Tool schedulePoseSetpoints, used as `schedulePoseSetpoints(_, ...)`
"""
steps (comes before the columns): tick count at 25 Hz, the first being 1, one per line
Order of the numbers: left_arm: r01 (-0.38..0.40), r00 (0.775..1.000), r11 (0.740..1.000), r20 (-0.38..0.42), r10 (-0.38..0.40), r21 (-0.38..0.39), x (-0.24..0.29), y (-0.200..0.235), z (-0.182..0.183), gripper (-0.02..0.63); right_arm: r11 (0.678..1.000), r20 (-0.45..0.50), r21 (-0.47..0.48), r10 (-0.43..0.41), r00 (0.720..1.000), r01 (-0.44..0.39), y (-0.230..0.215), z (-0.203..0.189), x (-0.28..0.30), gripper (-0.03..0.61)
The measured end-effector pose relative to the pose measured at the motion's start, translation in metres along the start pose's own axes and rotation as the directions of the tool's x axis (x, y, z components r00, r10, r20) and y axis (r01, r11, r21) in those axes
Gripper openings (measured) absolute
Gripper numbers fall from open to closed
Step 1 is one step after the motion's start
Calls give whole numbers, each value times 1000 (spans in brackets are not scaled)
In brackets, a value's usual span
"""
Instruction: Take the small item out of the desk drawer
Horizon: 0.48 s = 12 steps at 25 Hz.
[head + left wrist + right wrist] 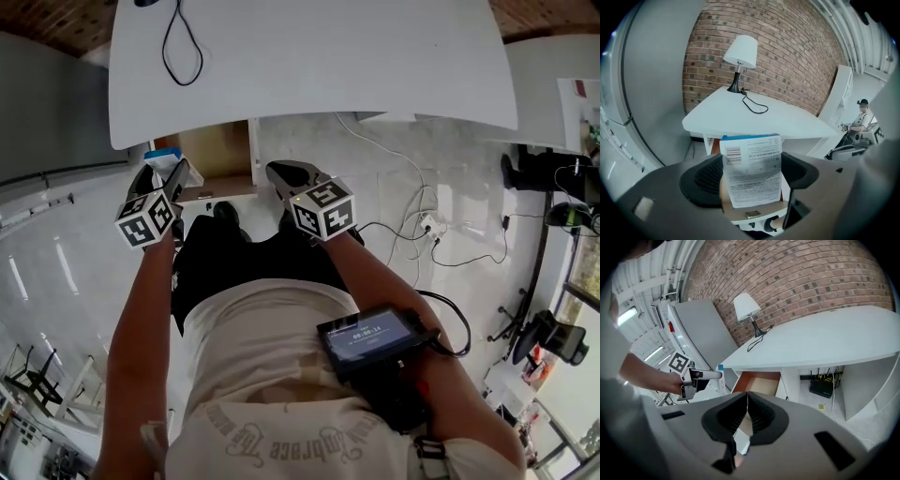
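Under the white desk [309, 66] the drawer [220, 155] stands pulled out, its wooden inside showing. My left gripper [169, 180] is held just in front of the drawer's left corner and is shut on a small white box [184, 174] with a blue end. In the left gripper view the box [752, 168] stands upright between the jaws of that gripper [751, 180], printed text and barcode facing the camera. My right gripper [286, 172] hovers before the drawer's right side, shut on nothing. The right gripper view shows its jaws [747, 411] closed, the drawer [757, 383] and the box [721, 380] beyond.
A lamp [740, 54] and a looped black cable [180, 47] sit on the desk. A grey cabinet [47, 103] stands to the left. White cables and a power strip [427, 225] lie on the floor to the right. A router [820, 387] sits under the desk.
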<state>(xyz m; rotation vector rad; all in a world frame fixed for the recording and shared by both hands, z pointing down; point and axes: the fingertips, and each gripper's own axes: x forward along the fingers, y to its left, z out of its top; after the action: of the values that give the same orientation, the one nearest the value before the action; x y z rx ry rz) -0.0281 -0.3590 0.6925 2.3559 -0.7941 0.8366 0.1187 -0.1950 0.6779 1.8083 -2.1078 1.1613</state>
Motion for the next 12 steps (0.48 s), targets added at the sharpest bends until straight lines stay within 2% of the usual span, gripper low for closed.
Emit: schedulePoseSetpoints(12, 87, 994, 996, 59, -89, 35, -27, -45, 16, 391, 999, 31, -43, -21, 999, 22, -8, 31, -26, 6)
